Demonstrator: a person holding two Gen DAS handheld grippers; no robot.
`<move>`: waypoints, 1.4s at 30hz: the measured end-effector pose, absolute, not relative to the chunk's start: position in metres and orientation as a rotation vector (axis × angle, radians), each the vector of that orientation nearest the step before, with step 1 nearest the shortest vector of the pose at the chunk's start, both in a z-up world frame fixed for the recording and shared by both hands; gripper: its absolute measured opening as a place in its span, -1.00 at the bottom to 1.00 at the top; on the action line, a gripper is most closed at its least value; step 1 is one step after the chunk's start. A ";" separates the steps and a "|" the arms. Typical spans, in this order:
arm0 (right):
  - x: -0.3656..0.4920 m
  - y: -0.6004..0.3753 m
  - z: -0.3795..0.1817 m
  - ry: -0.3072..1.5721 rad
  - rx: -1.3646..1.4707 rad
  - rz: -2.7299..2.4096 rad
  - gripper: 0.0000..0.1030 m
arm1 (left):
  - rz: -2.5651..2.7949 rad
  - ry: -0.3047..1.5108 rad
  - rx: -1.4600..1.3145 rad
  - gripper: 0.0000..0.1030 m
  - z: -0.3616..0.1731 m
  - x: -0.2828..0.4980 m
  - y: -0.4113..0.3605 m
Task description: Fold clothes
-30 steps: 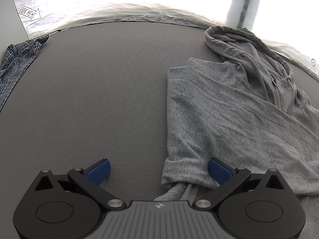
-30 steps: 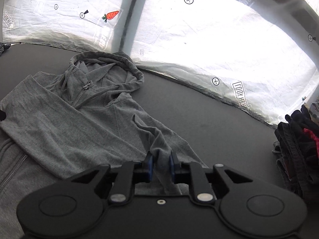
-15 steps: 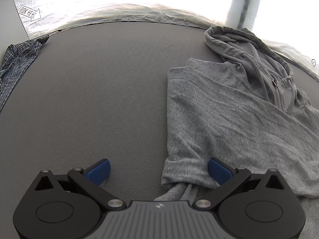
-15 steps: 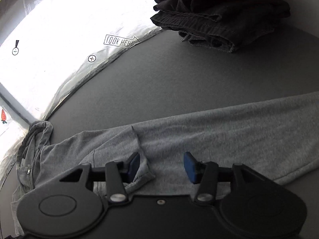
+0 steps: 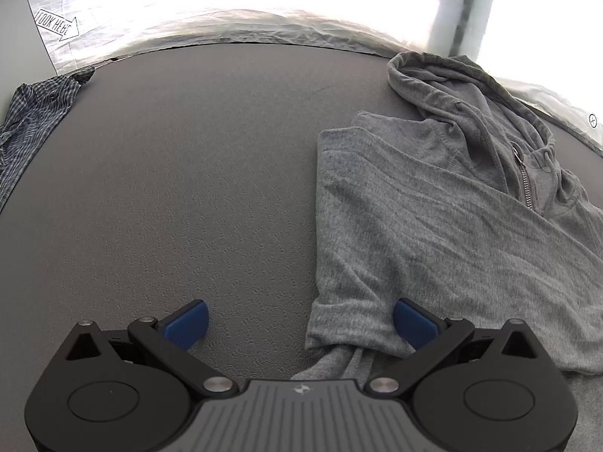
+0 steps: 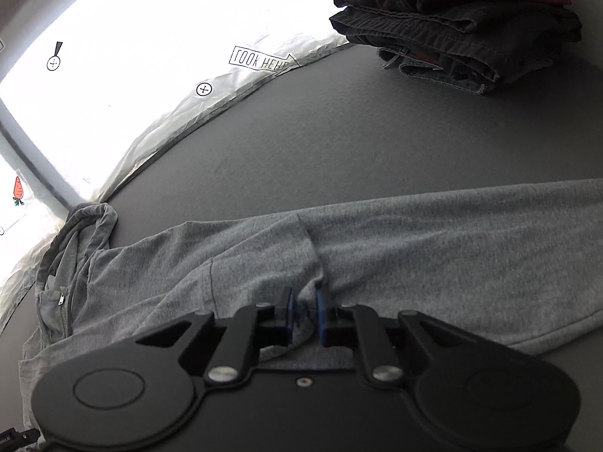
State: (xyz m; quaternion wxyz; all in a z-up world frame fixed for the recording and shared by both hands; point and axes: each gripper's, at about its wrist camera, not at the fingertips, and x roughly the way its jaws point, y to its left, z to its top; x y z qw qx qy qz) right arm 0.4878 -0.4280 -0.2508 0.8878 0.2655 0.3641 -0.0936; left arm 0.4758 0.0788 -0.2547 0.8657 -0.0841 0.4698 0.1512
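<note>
A grey zip hoodie (image 5: 414,226) lies flat on the dark grey table (image 5: 169,188), its hood (image 5: 452,83) toward the far edge. My left gripper (image 5: 299,326) is open low over the table, and the folded-in sleeve's cuff (image 5: 346,324) lies between its blue pads, close to the right one. In the right wrist view the hoodie (image 6: 414,245) has one sleeve (image 6: 490,263) stretched out to the right. My right gripper (image 6: 304,310) is closing its jaws, with a raised fold of grey fabric pinched between the pads near the shoulder seam.
A stack of dark folded clothes (image 6: 452,26) with a red piece in it sits at the far right. A blue plaid shirt (image 5: 26,120) lies at the table's left edge. A bright white printed sheet (image 6: 150,75) backs the table.
My right gripper let go of the sleeve, rolled and swung over to the shoulder area, opened, then closed on a fold there. The left gripper and the cuff stayed put.
</note>
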 end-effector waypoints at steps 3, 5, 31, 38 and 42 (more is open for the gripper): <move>0.482 -0.439 -0.249 0.733 0.677 -0.174 -0.76 | 0.324 0.978 -0.176 1.00 -0.255 0.475 0.078; 0.478 -0.448 -0.249 0.697 0.825 -0.147 -0.76 | 0.325 0.980 -0.176 1.00 -0.255 0.476 0.078; 0.524 -0.243 -0.285 0.926 1.523 0.396 -0.76 | 0.200 1.136 -0.152 1.00 -0.245 0.496 0.102; 0.546 -0.204 -0.286 1.048 1.437 0.425 -0.76 | 0.180 1.119 -0.094 1.00 -0.239 0.490 0.100; 0.553 -0.181 -0.289 1.107 1.395 0.453 -0.76 | 0.181 1.133 -0.145 1.00 -0.245 0.490 0.107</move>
